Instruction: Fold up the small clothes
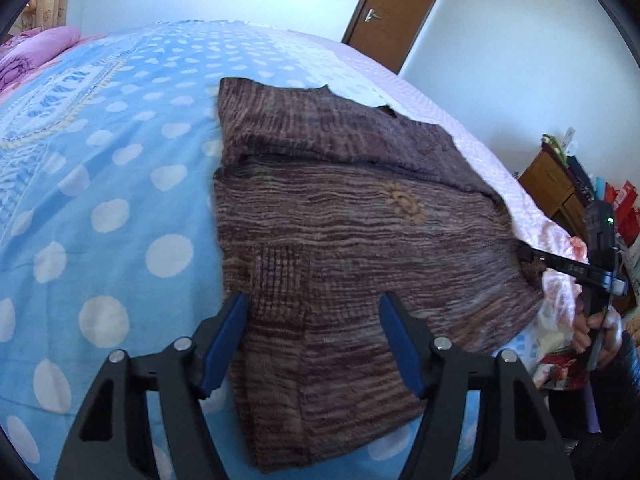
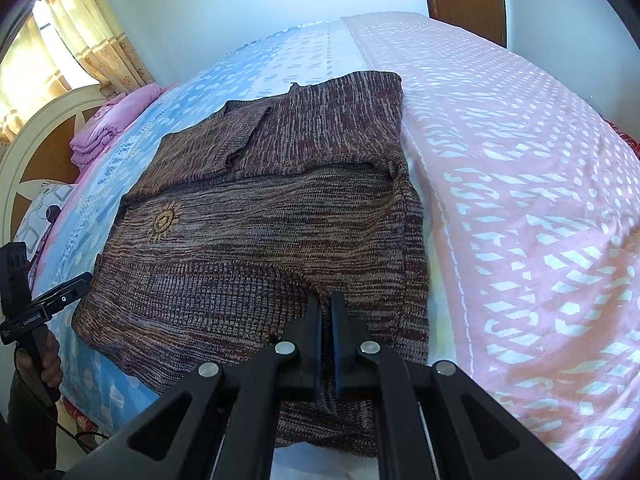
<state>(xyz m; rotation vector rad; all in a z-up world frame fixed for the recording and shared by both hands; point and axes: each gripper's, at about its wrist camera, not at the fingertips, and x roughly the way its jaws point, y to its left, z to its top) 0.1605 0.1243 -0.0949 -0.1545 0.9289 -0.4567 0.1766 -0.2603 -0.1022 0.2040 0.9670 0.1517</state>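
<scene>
A brown striped knit sweater (image 1: pixel 352 240) with a small tan sun emblem (image 1: pixel 404 202) lies on the bed, its sleeves folded across the chest. My left gripper (image 1: pixel 314 308) is open, its blue-padded fingers straddling the sweater's near edge. My right gripper (image 2: pixel 326 300) is shut on the sweater's hem (image 2: pixel 320 286), which bunches at the fingertips. The sweater fills the middle of the right wrist view (image 2: pixel 260 232). The right gripper shows at the right edge of the left wrist view (image 1: pixel 524 254), and the left gripper at the left edge of the right wrist view (image 2: pixel 86 280).
The bed has a blue polka-dot sheet (image 1: pixel 100 200) and a pink patterned sheet (image 2: pixel 520 200). Folded pink bedding (image 2: pixel 108 128) lies by the white headboard (image 2: pixel 24 152). A wooden door (image 1: pixel 396 12) and a cluttered wooden cabinet (image 1: pixel 560 188) stand beyond the bed.
</scene>
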